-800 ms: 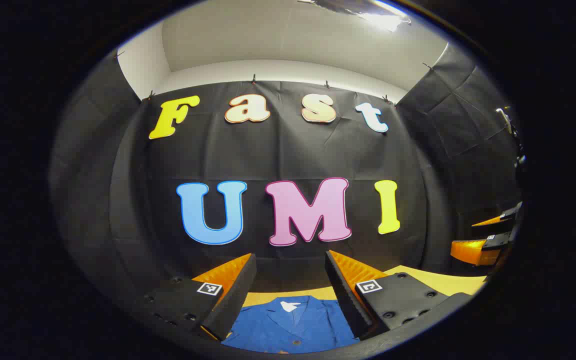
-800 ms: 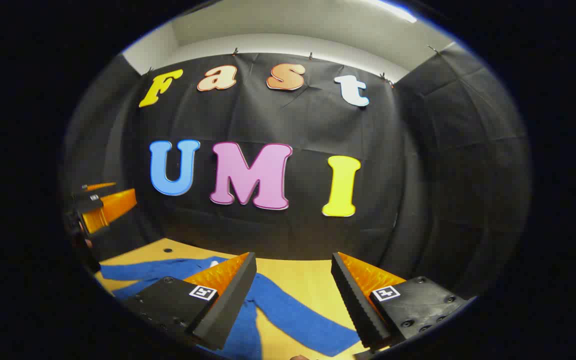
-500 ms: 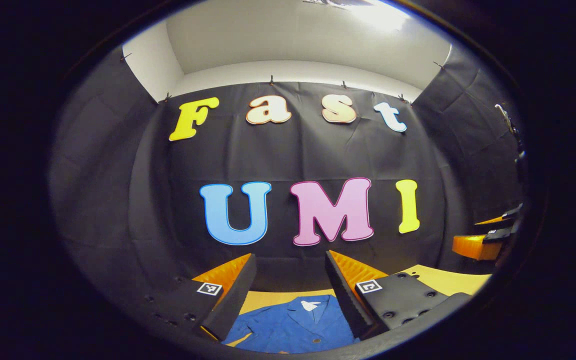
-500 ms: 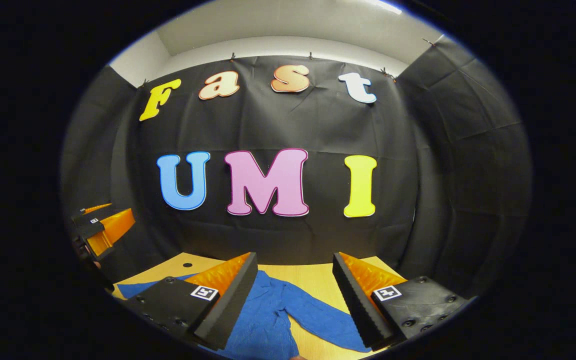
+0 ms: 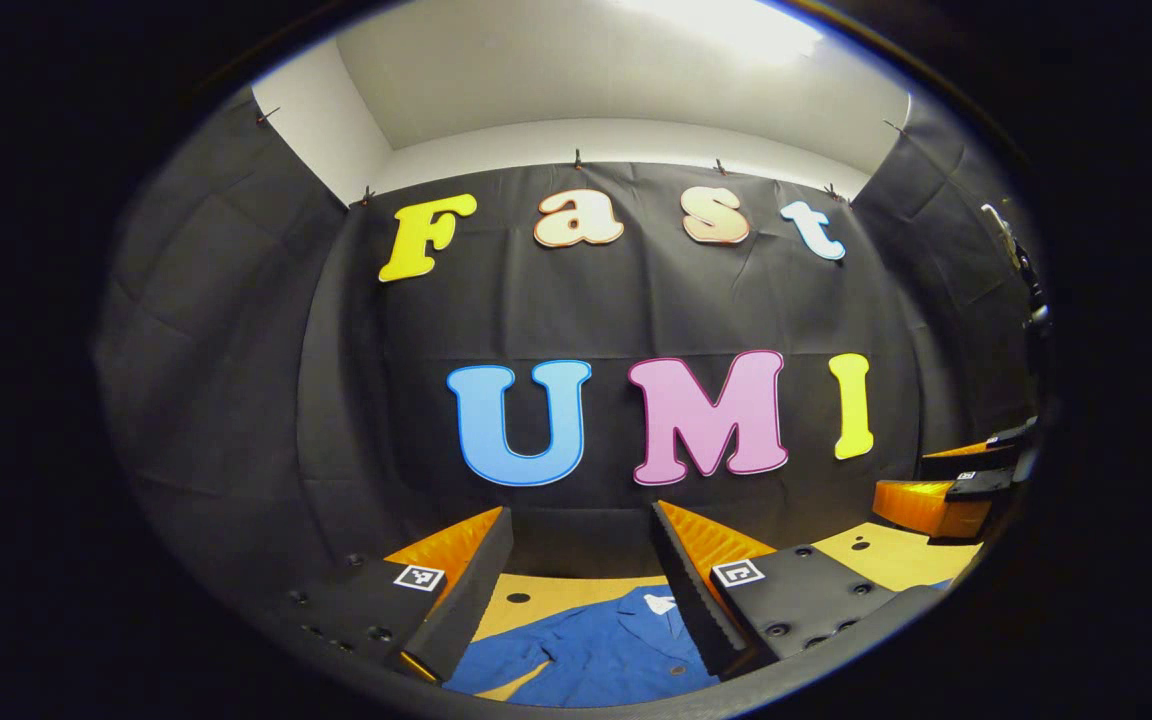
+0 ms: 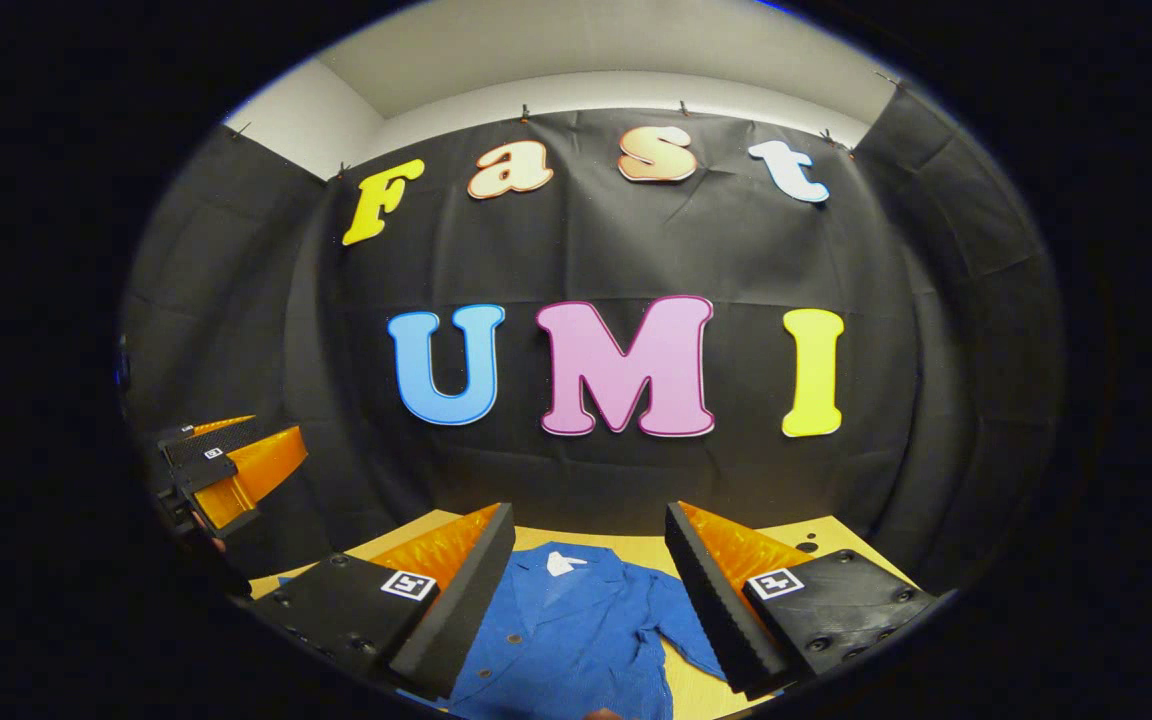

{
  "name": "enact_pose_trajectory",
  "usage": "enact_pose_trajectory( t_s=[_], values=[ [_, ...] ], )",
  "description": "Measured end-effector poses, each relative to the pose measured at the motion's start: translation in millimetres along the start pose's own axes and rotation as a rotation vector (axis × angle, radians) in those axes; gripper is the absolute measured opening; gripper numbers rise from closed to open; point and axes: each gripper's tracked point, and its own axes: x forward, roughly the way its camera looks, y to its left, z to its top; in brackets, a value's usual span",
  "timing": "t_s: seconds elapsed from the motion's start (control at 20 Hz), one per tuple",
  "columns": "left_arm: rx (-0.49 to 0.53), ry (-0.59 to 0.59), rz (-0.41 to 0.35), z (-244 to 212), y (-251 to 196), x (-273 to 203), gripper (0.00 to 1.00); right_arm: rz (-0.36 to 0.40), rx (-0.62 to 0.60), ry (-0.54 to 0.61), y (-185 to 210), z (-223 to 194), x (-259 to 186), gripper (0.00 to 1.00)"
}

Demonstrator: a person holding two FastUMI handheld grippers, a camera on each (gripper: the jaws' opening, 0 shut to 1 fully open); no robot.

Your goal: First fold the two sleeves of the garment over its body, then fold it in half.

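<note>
Left gripper view: left gripper (image 5: 576, 590) jaws wide apart, holding nothing, above blue garment (image 5: 596, 655) flat on wooden table (image 5: 896, 555).
Right gripper view: right gripper (image 6: 591, 590) likewise wide, unladen, garment below. Risk: pinching 2 layers, dragging body.

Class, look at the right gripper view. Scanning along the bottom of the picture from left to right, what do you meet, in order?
The left gripper, farther off → one finger of the right gripper → the blue shirt on the wooden table → the right gripper's other finger.
</note>
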Motion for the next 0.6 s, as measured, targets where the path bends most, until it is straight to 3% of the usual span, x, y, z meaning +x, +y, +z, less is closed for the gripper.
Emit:
enact_pose_trajectory(
  t_s=[0.35,0.6],
  values=[
    [-0.016,-0.007,0.021,8,16,-3,0.81,0.074,0.006,0.032,32,-4,11,0.96],
    [-0.016,-0.015,0.013,9,17,-3,0.80,0.073,-0.010,0.026,32,-3,9,0.96]
  ],
)
